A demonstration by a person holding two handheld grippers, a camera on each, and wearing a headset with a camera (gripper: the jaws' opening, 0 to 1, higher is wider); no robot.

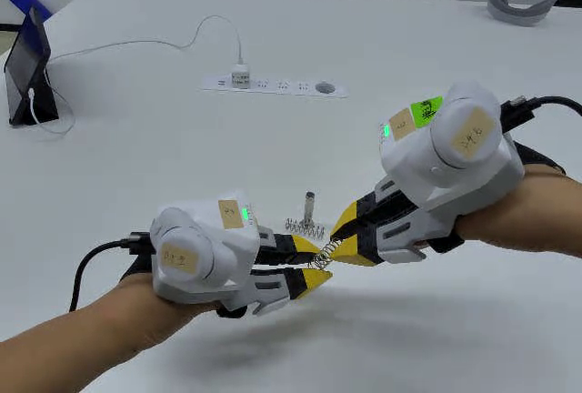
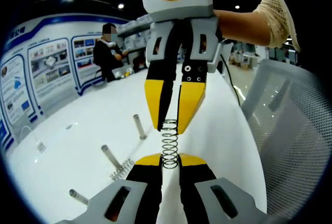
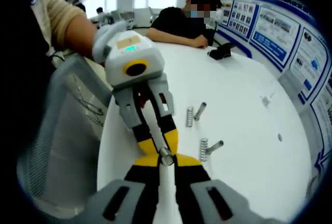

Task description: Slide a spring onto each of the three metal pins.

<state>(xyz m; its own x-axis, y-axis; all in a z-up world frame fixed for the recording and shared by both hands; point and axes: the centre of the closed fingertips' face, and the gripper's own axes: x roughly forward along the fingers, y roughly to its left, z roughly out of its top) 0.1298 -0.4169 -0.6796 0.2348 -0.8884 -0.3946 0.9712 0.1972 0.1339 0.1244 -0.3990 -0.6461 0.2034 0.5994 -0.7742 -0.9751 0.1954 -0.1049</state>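
The spring (image 2: 169, 143) is bright coiled wire; the pins (image 2: 139, 126) are dull grey metal; the worktop (image 1: 136, 138) is smooth white, faintly glossy.

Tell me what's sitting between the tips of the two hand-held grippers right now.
A spring: in the left gripper view the left hand-held gripper pinches one end and the right hand-held gripper the other.
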